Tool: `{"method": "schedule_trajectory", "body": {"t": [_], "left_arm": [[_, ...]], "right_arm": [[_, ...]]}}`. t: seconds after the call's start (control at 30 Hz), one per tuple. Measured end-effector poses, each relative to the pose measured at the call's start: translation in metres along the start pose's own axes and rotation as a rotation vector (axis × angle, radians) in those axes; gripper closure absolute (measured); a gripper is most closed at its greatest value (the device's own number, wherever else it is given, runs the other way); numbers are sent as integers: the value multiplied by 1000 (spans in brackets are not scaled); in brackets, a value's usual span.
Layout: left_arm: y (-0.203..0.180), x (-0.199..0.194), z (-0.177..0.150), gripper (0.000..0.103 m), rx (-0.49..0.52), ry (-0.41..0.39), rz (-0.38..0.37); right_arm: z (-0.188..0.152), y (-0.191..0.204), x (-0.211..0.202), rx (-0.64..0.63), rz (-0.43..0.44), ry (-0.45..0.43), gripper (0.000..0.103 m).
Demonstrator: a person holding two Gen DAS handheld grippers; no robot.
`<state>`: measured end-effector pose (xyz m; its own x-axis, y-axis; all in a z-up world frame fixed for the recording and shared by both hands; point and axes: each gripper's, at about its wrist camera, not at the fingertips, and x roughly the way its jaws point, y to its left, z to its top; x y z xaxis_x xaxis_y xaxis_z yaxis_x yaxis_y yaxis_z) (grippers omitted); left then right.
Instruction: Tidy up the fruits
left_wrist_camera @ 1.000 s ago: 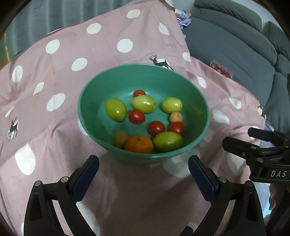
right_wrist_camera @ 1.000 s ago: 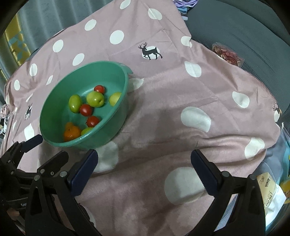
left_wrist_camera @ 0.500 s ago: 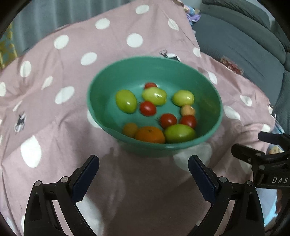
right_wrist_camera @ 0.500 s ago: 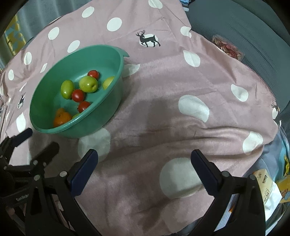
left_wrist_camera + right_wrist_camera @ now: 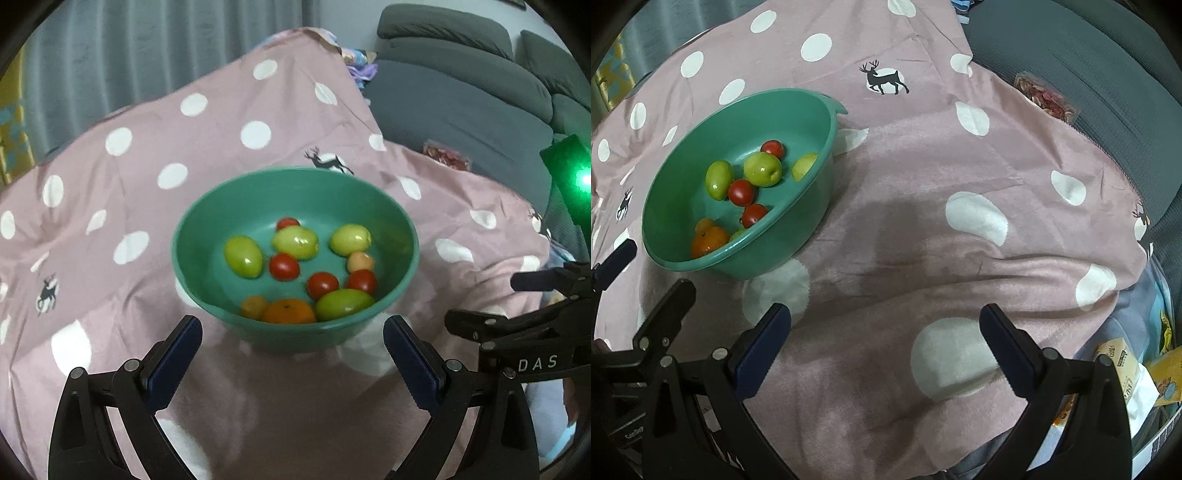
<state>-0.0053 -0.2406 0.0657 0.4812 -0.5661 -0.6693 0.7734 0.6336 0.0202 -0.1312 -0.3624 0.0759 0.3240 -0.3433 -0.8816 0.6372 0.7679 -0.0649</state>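
A green bowl (image 5: 406, 236) (image 5: 798, 229) sits on a pink polka-dot cloth (image 5: 221, 122) and holds several green fruits (image 5: 243, 256), several red tomatoes (image 5: 283, 266) and an orange (image 5: 289, 312). My left gripper (image 5: 291, 339) hangs open just in front of the bowl's near rim, with nothing between its fingers. My right gripper (image 5: 884, 328) stands open and empty over bare cloth to the right of the bowl; it also shows at the right edge of the left wrist view (image 5: 532, 299).
A grey sofa (image 5: 461, 96) runs along the right, with a small packet of red snacks (image 5: 1047, 99) on it. Boxes and packets (image 5: 1126, 373) lie past the cloth's lower right edge. Grey curtains (image 5: 129, 48) hang behind.
Both grippers have drawn back and tilted up, so more curtain and sofa shows in the left wrist view. The bowl and fruits stay in place. Both grippers stay open.
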Motion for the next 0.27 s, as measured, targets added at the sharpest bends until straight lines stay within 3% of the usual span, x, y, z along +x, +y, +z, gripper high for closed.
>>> {"method": "schedule_trajectory", "body": {"t": [0.27], "left_arm": [[0,2,0,5,6,0,22]], "right_arm": [[0,5,5,-11,-24,20,0]]}}
